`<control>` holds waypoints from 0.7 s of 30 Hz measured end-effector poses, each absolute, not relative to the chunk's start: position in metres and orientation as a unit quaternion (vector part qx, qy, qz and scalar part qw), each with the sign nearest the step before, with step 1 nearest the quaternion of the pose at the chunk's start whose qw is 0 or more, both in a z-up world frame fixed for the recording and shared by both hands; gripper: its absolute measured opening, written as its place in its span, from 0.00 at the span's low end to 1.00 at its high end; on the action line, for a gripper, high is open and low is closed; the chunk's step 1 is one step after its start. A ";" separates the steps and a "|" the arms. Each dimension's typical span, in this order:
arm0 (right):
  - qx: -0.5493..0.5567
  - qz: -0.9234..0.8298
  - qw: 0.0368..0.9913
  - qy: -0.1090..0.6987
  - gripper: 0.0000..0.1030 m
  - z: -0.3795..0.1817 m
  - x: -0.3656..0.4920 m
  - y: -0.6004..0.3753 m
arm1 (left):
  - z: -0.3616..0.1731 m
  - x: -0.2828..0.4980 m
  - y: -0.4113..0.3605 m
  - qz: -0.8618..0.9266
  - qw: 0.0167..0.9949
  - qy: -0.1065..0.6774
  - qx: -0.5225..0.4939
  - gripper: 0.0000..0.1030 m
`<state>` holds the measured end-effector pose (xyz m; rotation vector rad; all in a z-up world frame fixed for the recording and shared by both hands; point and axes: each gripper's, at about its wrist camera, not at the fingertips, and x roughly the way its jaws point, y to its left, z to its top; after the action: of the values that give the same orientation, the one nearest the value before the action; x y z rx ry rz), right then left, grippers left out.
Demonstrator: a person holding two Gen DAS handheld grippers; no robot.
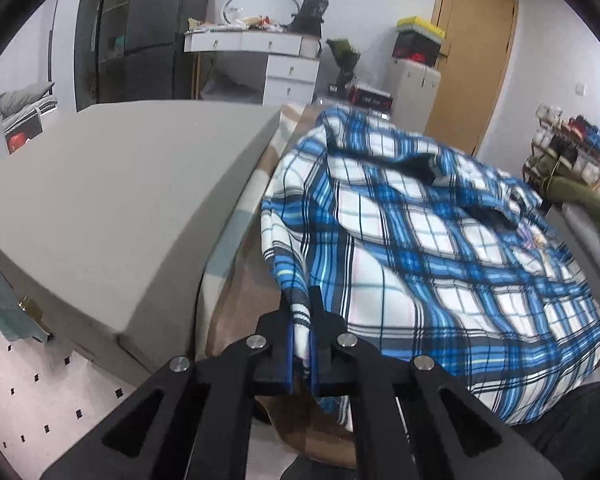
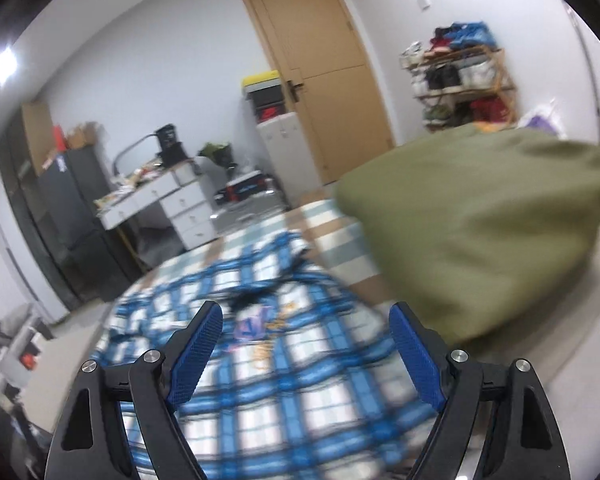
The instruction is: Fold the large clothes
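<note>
The left gripper [image 1: 300,312] is clamped on the near edge of the plaid shirt [image 1: 420,248]. The right gripper [image 2: 306,344] hangs wide open and empty above it. The shirt lies rumpled on the bed [image 1: 236,288]; soft, light and floppy, it looks best pinched at hems or corners.

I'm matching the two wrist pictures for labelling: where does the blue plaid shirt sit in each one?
Left wrist view: blue plaid shirt fills centre and right, its edge pinched in the left tool.
Right wrist view: shirt lies lower centre, under the open right tool.
Shared landmark: wooden door.
</note>
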<state>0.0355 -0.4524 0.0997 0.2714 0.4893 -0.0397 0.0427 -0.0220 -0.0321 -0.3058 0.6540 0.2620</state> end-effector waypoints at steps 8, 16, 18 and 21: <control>0.113 -0.006 0.942 0.315 0.83 0.047 0.022 -0.452 | -0.030 0.043 -0.019 0.120 0.926 0.325 -0.150 0.01; 0.216 -0.057 0.888 0.403 0.63 -0.012 0.049 -0.501 | -0.028 0.046 -0.020 0.115 0.928 0.323 -0.149 0.01; 0.229 -0.056 0.883 0.406 0.59 -0.018 0.054 -0.510 | -0.028 0.046 -0.019 0.114 0.927 0.323 -0.153 0.01; 0.203 -0.052 0.892 0.401 0.42 -0.018 0.058 -0.506 | -0.026 0.047 -0.019 0.113 0.928 0.319 -0.156 0.01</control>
<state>0.0577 -0.5059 -0.0181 0.4212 0.8327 -0.1070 0.0465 -0.0190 -0.0256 -0.3204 0.6545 0.2309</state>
